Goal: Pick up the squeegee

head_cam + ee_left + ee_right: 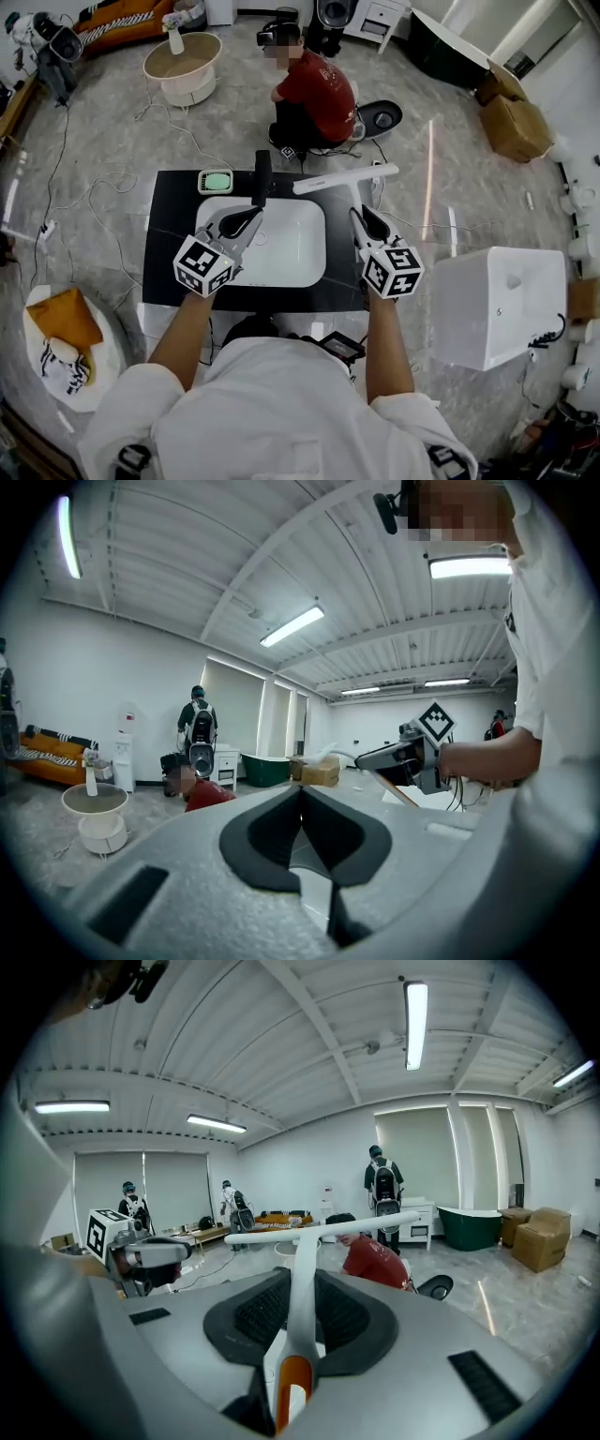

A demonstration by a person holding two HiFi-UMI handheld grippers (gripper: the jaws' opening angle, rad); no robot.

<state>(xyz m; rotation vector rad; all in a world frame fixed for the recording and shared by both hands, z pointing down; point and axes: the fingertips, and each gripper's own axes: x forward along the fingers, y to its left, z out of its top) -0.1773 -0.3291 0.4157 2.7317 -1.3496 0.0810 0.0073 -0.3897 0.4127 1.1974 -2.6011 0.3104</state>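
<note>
White plastic squeegee with a long thin blade and an orange patch on its handle (356, 1224) is in the right claw (300, 1288). The two dark pads are squeezed tight on the handle, one on each side. The handle sticks out straight ahead of the claw. The blade sits across the far end like the top of a letter T. The squeegee is up in the air and touches nothing but the claw.

From the head view, the squeegee's blade (345, 178) shows over the back edge of the black counter (169, 234). It is just to the right of the black tap (262, 176). The right claw (361, 217) is over the right side of the white sink (300, 253).

The left claw (253, 217) is over the left side of the sink. In its own view the left claw (300, 794) is clenched, with its two pads pressed together and nothing between them. The two claws are side by side but well apart.

A small pale green thing (216, 181) lies on the counter behind the sink, left of the tap. It may be a soap dish, but it is too small to be sure. A big white box (497, 300) stands to the right of the counter. A person in a red shirt (314, 89) crouches on the floor behind the counter.
</note>
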